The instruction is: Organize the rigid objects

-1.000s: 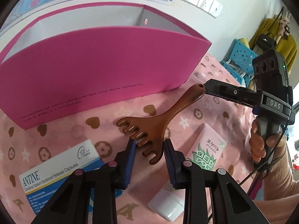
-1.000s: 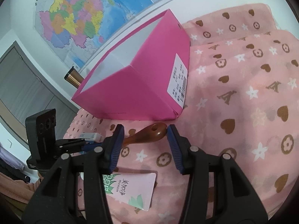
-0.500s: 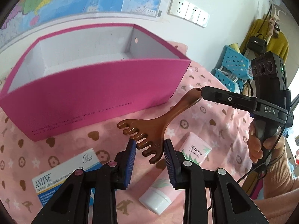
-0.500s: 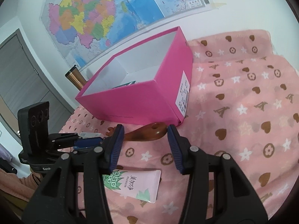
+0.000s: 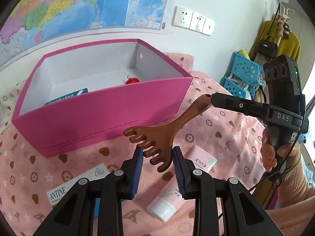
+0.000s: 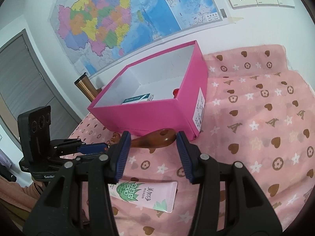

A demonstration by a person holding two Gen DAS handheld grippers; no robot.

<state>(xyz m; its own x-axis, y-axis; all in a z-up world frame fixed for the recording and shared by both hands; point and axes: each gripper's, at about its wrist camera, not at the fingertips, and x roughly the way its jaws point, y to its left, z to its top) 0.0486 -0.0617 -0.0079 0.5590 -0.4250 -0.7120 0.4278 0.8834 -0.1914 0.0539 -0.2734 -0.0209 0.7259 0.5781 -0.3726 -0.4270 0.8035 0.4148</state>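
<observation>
A brown rake-shaped comb (image 5: pixel 157 137) hangs above the pink patterned cloth (image 6: pixel 256 137), in front of the open pink box (image 5: pixel 110 106). My left gripper (image 5: pixel 157 153) is shut on its toothed head, one blue pad on each side. The comb's handle (image 6: pixel 153 139) runs across the tips of my right gripper (image 6: pixel 153 136). That gripper's pads stand well apart and the handle passes behind the left pad without being squeezed. In the left wrist view the right gripper (image 5: pixel 213 99) meets the handle's tip. In the right wrist view the left gripper (image 6: pixel 104 147) is at the left.
The pink box (image 6: pixel 145 116) holds a teal-and-white carton (image 5: pixel 67 96) and a small red thing (image 5: pixel 132 81). A pink cream tube (image 5: pixel 183 186) and a white ANTINE carton (image 5: pixel 78 184) lie on the cloth below the grippers. A copper tumbler (image 6: pixel 84 88) stands behind the box. Blue baskets (image 5: pixel 242 74) are at the right.
Both grippers have risen, and the comb has come up with them, higher over the cloth. The box's inside and its contents have come into sight.
</observation>
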